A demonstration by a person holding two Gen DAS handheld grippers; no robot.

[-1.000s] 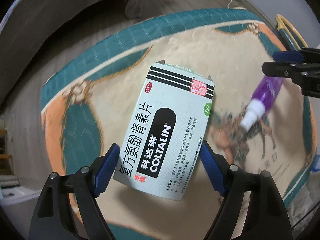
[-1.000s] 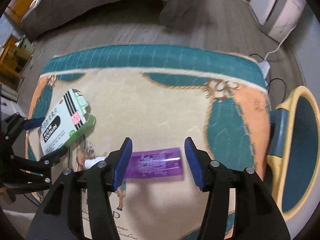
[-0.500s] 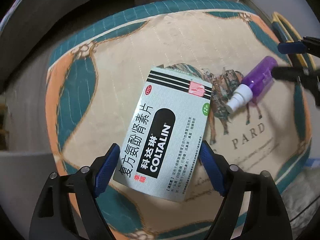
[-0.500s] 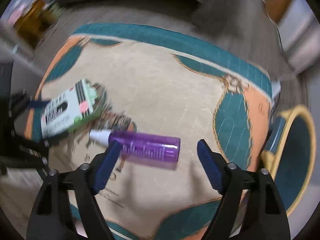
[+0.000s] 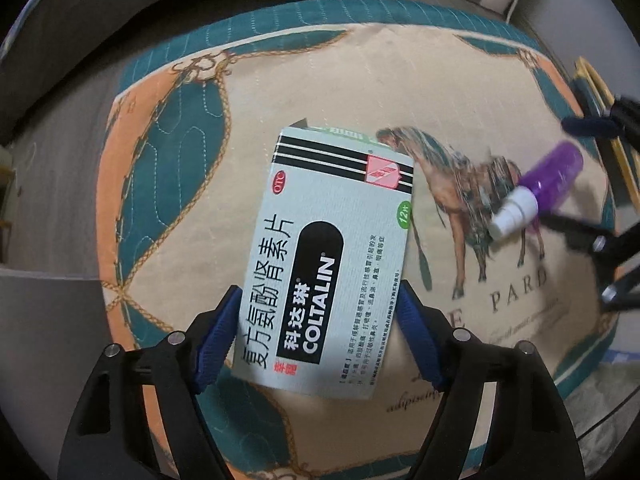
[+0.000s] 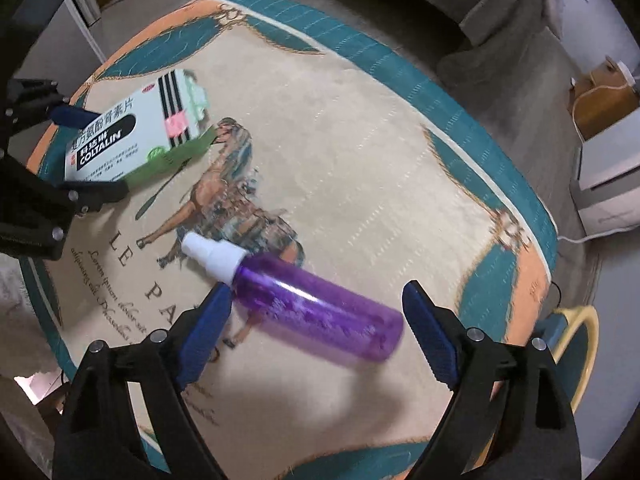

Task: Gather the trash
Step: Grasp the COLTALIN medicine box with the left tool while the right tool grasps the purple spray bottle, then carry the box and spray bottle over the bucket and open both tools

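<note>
A pale green COLTALIN medicine box [image 5: 328, 264] sits between the blue pads of my left gripper [image 5: 318, 288]. The jaws are closing and both pads touch the box's long edges. In the right wrist view the same box [image 6: 132, 136] shows at the upper left, slightly tilted. A purple spray bottle [image 6: 316, 312] with a white cap [image 6: 212, 256] lies slantwise on the round horse-print mat [image 6: 360, 140]. My right gripper [image 6: 316, 287] straddles it with jaws opening, and the pads do not press it. The bottle [image 5: 552, 176] also shows at the right of the left wrist view.
A teal bin with a yellow rim [image 6: 580, 320] stands beside the mat at the lower right. A white appliance [image 6: 608, 184] with a cable and a cardboard box [image 6: 604, 100] sit on the grey floor beyond. The mat's teal border [image 6: 500, 168] marks its edge.
The right jaws spread wide and let go of the purple bottle, which now lies slantwise. Both views rolled over the mat. The box kept its place between the left pads, which drew in slightly.
</note>
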